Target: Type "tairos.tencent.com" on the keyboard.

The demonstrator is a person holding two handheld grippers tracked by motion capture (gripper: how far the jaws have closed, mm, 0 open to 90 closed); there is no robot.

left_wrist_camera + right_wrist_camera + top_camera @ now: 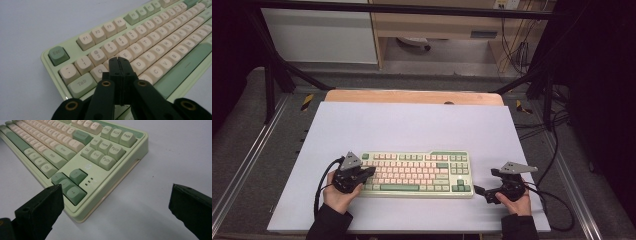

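Keyboard (417,173) lay flat on the white table (412,125), between the two pairs of jaws. Left gripper (364,173) hovered over the left end of the keys, jaws pressed together into one blunt tip. Seen along those jaws in the left gripper view (118,59): tip poised right above the W key (110,61), with Q just to one side and E (125,54) just beyond. Touching or only just clear of the keycap? Could not tell. Looked like the key-pressing step, then, with the tip lined up and the stroke not yet judged complete. Right gripper (480,191) waited just off the keyboard's right end, jaws spread wide, holding nothing; arrow keys (71,185) sat just ahead of its near jaw. Next move probably called for a short, straight push down on one key, jaws kept shut, without clipping the neighbours.
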